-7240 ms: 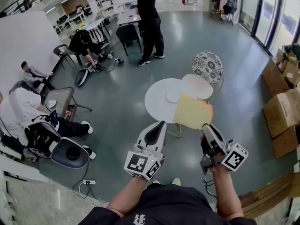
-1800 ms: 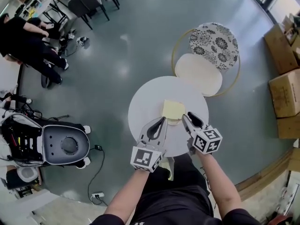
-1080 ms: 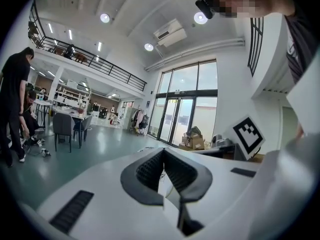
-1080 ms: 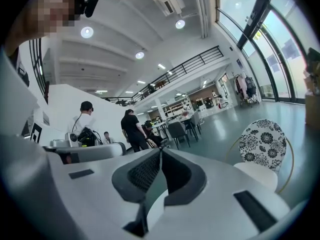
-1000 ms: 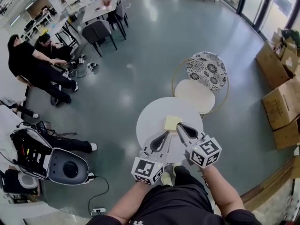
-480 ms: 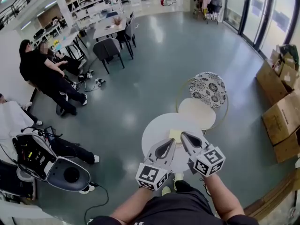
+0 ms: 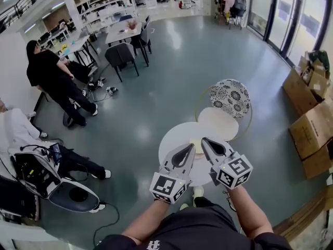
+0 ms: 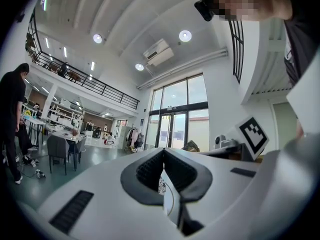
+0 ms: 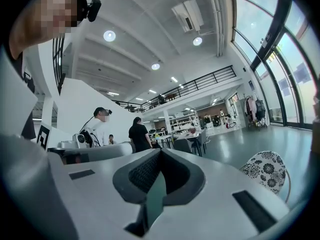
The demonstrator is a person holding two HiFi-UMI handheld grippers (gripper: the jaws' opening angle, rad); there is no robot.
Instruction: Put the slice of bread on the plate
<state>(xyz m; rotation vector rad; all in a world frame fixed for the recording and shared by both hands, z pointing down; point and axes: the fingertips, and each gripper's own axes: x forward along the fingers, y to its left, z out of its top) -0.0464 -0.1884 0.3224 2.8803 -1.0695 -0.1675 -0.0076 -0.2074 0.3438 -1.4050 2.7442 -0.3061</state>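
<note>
Seemingly done, the slice of bread (image 7: 196,145) lies mid-way across the round table (image 7: 169,138), its plate too small to make out, while the left gripper (image 7: 189,146) and right gripper (image 7: 205,140) hover over the table's near side, clenched and empty.

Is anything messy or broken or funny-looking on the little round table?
Nothing stands out. The bread slice lies flat on the round white table, nothing spilled or tipped. The left gripper and right gripper are shut and empty.
</note>
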